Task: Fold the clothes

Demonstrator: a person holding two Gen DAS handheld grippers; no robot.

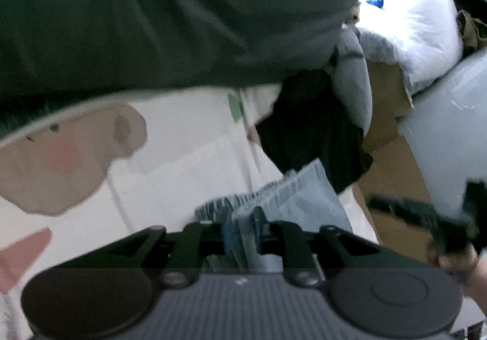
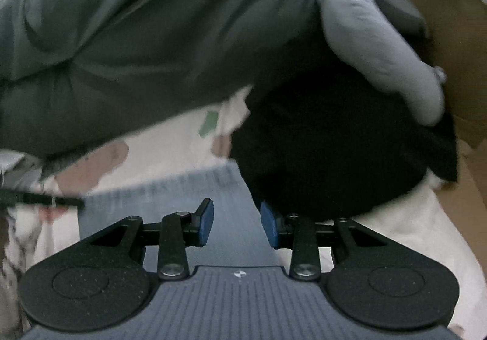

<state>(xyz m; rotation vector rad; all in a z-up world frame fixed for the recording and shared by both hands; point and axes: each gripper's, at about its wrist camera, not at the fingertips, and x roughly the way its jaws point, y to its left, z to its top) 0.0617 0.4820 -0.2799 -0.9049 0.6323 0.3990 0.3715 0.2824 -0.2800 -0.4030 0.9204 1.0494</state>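
Left gripper [image 1: 243, 233] pinches the denim while the right gripper [image 2: 236, 224] waits with its fingers apart.

The left fingers are clamped on a bunched edge of the light-blue jeans [image 1: 292, 197], which lie on the white printed bedsheet [image 1: 188, 151]; the denim runs from the grip toward one o'clock. In the right view its long axis stretches from six toward eleven o'clock, the frayed hem [image 2: 170, 184] at the far end, passing between the parted right fingers, which seem to hold nothing. To fold cleanly, I would keep the pinched edge taut and seat the right fingers on the matching edge before lifting. A dark green garment [image 1: 170, 17] fills twelve o'clock.
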